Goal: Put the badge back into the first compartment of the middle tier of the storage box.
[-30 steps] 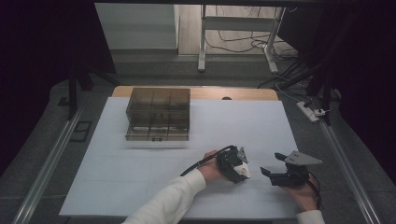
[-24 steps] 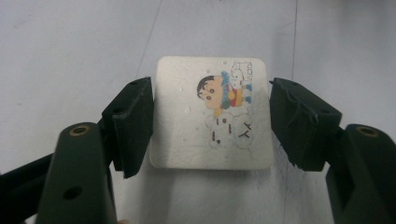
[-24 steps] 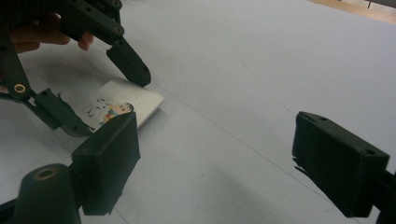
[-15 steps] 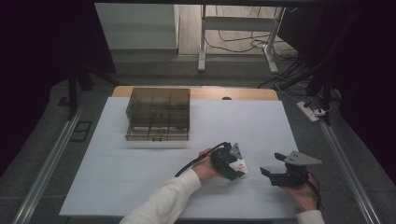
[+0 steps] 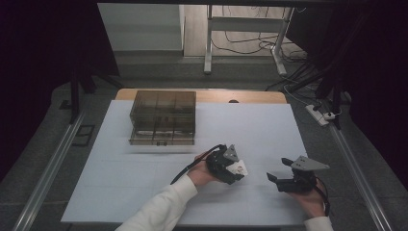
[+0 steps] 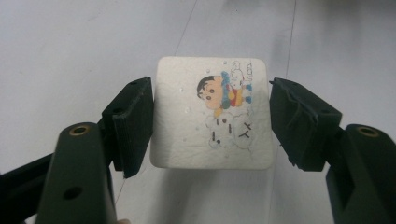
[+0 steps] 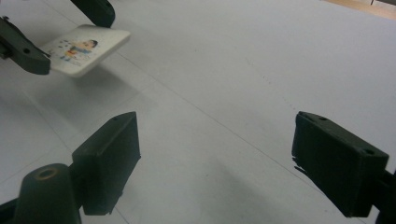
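Left gripper (image 6: 211,121) holds the square tile (image 6: 212,112) flat, picture upward.

The white square tile (image 6: 211,112) carries a cartoon child print with small markings beside it — a few dark strokes near the lower right and tiny characters at the top right — none clear enough to read.

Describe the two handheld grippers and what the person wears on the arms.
Both the left gripper and the right gripper are black, each with two blocky jaws ending in flat ribbed pads and small round brass-ringed holes at the base. A grey three-cornered plate sits on top of each. A black cable trails from the left one. The left arm has a white sleeve.
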The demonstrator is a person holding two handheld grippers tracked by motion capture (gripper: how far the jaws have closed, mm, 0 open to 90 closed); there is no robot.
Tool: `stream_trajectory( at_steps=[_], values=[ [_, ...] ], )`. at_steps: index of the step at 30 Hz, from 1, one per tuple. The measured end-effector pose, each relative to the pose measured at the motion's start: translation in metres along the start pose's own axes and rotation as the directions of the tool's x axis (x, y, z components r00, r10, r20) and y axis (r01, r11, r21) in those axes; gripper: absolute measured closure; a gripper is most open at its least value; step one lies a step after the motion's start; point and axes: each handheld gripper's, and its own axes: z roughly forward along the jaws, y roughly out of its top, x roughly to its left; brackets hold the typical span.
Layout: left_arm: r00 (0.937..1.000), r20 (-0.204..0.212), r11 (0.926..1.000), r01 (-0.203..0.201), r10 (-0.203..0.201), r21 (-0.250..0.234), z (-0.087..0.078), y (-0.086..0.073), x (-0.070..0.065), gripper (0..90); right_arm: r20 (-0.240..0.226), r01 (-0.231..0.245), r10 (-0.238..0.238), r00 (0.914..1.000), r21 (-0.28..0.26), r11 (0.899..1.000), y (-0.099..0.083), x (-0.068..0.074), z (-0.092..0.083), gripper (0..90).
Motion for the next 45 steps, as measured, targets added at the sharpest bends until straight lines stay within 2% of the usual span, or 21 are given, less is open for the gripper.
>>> stream_trajectory(
  at_steps=[12,17,30,34,40,45],
  values=[
    [0.9998,-0.014,0.9996,0.015,-0.015,-0.024,-0.020,-0.010,0.001,32.8,0.002,0.005,-0.005,1.0000,0.005,1.000,0.000,0.004,0.002,15.2],
    [0.9992,-0.034,0.9995,0.020,-0.021,-0.024,-0.032,-0.017,0.004,32.8,-0.004,0.001,-0.001,1.0000,-0.004,1.000,0.001,0.005,0.003,15.4],
    [0.9967,-0.053,0.9967,0.060,-0.062,-0.056,-0.061,-0.035,0.013,32.8,0.004,0.004,-0.004,1.0000,-0.002,1.000,0.002,0.011,0.005,15.4],
    [0.9960,-0.052,0.9948,0.069,-0.073,-0.075,-0.068,-0.037,0.014,32.8,0.006,0.014,-0.014,0.9999,-0.001,1.000,0.002,0.012,0.005,15.4],
    [0.9954,-0.060,0.9947,0.070,-0.075,-0.075,-0.074,-0.041,0.017,32.8,0.004,0.028,-0.028,0.9996,0.010,1.000,0.002,0.014,0.006,15.3],
    [0.9931,-0.073,0.9924,0.085,-0.092,-0.089,-0.081,-0.045,0.019,32.8,-0.001,0.020,-0.020,0.9998,-0.002,1.000,0.002,0.014,0.005,15.4]
  ],
)
